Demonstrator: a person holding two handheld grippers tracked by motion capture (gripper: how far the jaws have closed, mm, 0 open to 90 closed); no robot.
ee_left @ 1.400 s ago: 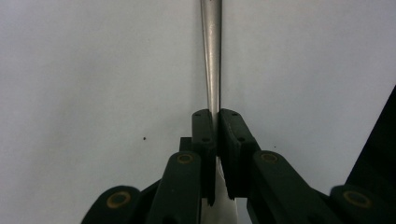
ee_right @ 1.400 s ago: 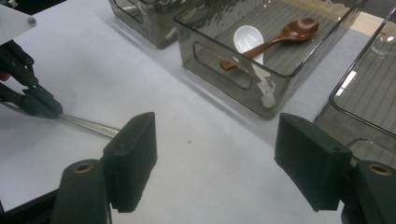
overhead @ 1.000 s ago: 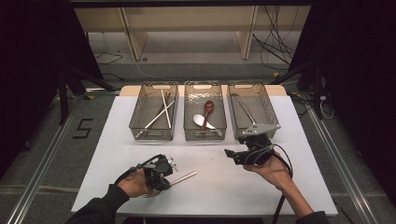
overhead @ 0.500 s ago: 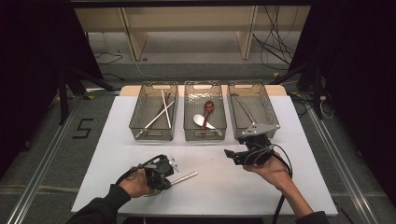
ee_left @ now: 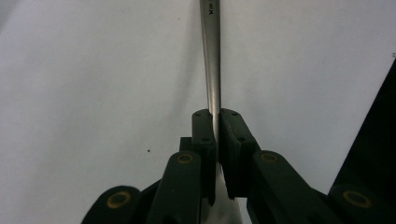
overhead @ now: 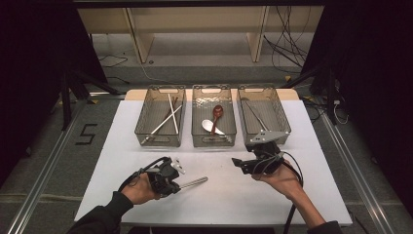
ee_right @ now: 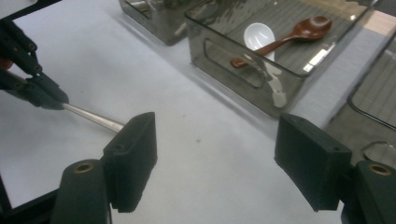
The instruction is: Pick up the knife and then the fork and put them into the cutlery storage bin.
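White tabletop (overhead: 311, 195) near its front edge: my left gripper (ee_left: 216, 122) is clamped on a steel utensil handle (ee_left: 211, 65), probably cutlery bound for a bin; my right gripper (ee_right: 217, 156) hangs with jaws apart, waiting.

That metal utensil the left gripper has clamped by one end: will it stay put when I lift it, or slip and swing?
The metal utensil looks stiff, so it probably won't droop. Its polished surface may be slippery, and the left gripper pinches it near one end, with the long handle sticking out, so it could pivot downward on lifting. If dropped on the table, the narrow handle might roll slightly.
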